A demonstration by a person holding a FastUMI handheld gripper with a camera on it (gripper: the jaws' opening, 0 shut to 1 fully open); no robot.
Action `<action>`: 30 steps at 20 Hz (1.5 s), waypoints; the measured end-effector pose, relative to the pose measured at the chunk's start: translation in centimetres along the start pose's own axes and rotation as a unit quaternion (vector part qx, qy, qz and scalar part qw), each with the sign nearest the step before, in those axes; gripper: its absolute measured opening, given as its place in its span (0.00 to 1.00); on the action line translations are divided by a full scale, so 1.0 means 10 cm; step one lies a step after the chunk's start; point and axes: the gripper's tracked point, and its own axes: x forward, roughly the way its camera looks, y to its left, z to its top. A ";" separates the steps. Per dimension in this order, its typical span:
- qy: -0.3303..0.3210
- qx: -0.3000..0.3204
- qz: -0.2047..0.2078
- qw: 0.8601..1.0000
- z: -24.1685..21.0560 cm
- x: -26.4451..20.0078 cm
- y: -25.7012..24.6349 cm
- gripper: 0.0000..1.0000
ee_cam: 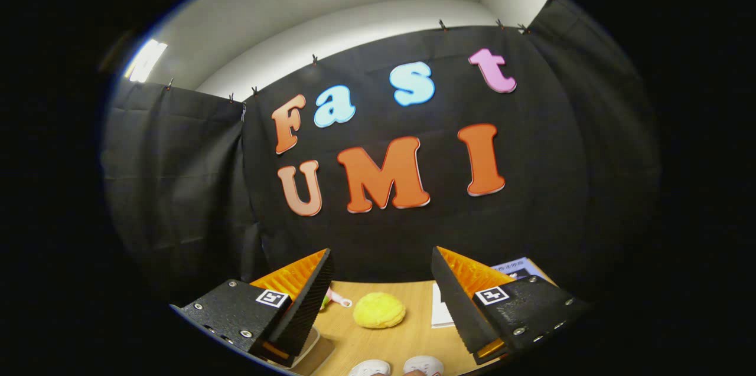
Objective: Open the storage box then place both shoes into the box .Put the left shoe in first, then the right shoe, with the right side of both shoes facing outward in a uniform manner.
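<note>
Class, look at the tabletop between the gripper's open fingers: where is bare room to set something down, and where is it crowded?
The gripper is open. Bare table lies between the yellow plush, the white paper and the two shoes. It is crowded by the left finger, where a small pink item lies.

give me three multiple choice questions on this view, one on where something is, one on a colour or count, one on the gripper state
1. Where is the round plush item?
A. on the wooden table, between and beyond the fingers
B. clamped by the fingers
C. hung on the wall

2. How many white shoes show at the table's near edge?
A. none
B. two
C. four

3. How does the gripper stand?
A. shut on a shoe
B. shut on nothing
C. open, holding nothing

Key: 1 A, it lies on the tabletop past the tips. 2 B, two white toes sit side by side. 3 C, a wide gap parts the fingers.
</note>
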 end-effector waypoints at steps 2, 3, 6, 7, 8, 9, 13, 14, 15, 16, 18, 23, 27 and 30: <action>0.074 0.032 0.029 0.996 -0.45 0.13 0.20 0.99; 0.112 0.045 0.043 0.992 -0.69 0.18 0.29 0.98; 0.226 0.087 0.092 0.966 -1.38 0.24 0.67 0.99; 0.258 0.103 0.107 0.955 -1.59 0.23 0.80 0.98; 0.287 0.117 0.119 0.943 -1.81 0.20 0.91 0.98; 0.314 0.128 0.125 0.932 -1.99 0.19 1.01 0.98; 0.384 0.152 0.154 0.898 -2.60 0.12 1.35 0.98; 0.400 0.159 0.160 0.889 -2.72 0.10 1.41 0.98; 0.415 0.169 0.163 0.879 -2.84 0.11 1.47 0.98; 0.427 0.180 0.162 0.871 -2.97 0.10 1.49 0.98; 0.444 0.207 0.157 0.858 -3.19 0.11 1.52 0.98; 0.468 0.271 0.154 0.827 -3.56 0.23 1.60 0.98; 0.486 0.353 0.173 0.781 -3.66 0.25 1.71 0.98; 0.484 0.370 0.179 0.773 -3.60 0.28 1.75 0.97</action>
